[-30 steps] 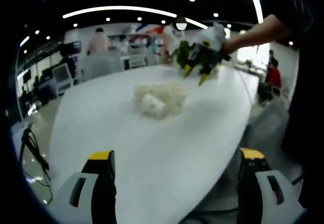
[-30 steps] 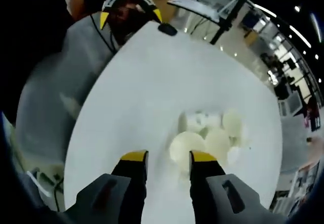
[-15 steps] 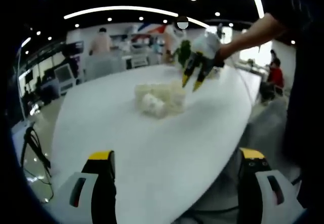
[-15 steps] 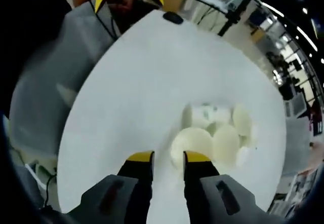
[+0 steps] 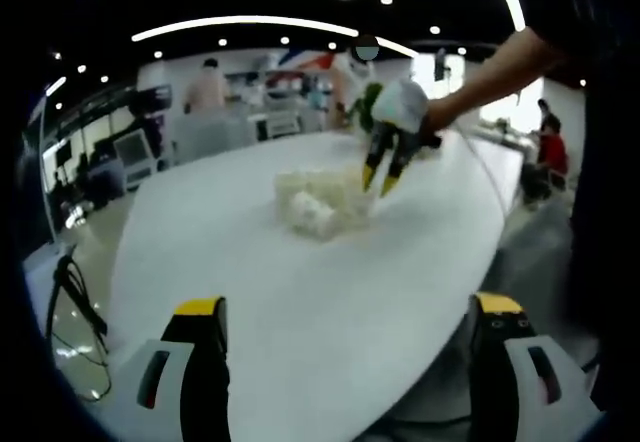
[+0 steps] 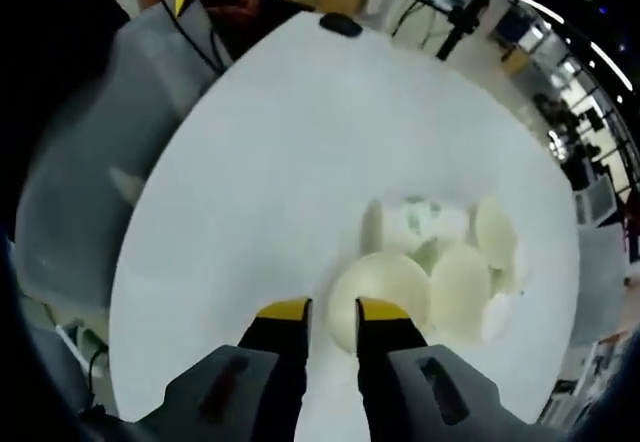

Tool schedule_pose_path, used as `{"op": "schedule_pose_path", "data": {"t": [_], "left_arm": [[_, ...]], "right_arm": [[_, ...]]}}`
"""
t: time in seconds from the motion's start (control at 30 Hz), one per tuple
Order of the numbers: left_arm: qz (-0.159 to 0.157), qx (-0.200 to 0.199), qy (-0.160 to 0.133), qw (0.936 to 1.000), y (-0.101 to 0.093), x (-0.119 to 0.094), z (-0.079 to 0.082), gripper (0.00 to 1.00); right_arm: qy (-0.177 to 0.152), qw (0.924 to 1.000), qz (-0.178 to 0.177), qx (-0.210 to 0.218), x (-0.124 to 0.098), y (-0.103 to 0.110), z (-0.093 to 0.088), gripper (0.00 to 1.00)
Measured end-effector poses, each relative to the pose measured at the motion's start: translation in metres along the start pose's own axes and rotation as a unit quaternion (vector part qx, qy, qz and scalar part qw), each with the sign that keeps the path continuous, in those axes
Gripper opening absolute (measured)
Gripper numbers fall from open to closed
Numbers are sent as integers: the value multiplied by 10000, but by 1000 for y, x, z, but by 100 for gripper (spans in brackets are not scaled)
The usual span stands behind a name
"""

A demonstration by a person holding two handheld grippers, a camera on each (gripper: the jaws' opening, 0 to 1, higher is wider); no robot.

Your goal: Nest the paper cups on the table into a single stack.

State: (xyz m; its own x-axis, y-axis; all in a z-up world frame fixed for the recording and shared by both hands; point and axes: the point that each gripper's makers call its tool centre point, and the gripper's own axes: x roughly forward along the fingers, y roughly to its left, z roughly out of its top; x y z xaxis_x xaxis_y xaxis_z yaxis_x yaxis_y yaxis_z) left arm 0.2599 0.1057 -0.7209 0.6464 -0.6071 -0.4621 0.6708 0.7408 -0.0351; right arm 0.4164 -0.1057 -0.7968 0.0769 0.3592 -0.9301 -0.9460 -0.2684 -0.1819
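Observation:
Several white paper cups [image 5: 320,200] lie in a loose cluster in the middle of the round white table [image 5: 250,292]. In the right gripper view the cups [image 6: 440,262] show their open mouths, and the nearest cup [image 6: 385,287] has its rim edge in the narrow gap between my right gripper's [image 6: 333,312] jaws. That gap is small but still open. In the left gripper view the right gripper [image 5: 380,177] hangs tips-down at the cluster's right side, held by a person's arm. My left gripper [image 5: 348,307] stays wide open at the table's near edge, well short of the cups.
A small black object [image 6: 340,24] lies near the table's far edge in the right gripper view, with a dark stand [image 6: 465,2] behind it. Cables [image 5: 65,297] hang beside the table. People stand at desks in the background [image 5: 210,82].
The right gripper has come down and in toward the nearest cup, and its jaws have narrowed. The left gripper has stayed wide open and almost still.

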Motion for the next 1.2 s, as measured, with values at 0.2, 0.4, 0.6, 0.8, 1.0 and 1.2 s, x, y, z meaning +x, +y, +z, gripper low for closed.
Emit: {"op": "schedule_pose_path", "data": {"t": [0.2, 0.4, 0.6, 0.8, 1.0, 1.2], "left_arm": [[82, 18, -64, 9999, 5, 0, 3, 99], [125, 5, -105, 9999, 7, 1, 5, 99], [135, -33, -157, 9998, 10, 2, 7, 99], [89, -47, -202, 9997, 9, 4, 8, 99], [-32, -22, -221, 9997, 5, 6, 10, 99], [-108, -2, -236, 9997, 5, 9, 12, 99]], "right_arm": [[52, 10000, 75, 16, 4, 4, 3, 11], [90, 9999, 132, -62, 6, 5, 4, 6], [157, 9997, 105, -123, 4, 6, 1, 0], [54, 10000, 15, -51, -4, 12, 5, 0], [3, 9999, -46, -139, -13, 26, 9, 0], [-101, 9996, -88, -253, -24, 46, 23, 0]]}}
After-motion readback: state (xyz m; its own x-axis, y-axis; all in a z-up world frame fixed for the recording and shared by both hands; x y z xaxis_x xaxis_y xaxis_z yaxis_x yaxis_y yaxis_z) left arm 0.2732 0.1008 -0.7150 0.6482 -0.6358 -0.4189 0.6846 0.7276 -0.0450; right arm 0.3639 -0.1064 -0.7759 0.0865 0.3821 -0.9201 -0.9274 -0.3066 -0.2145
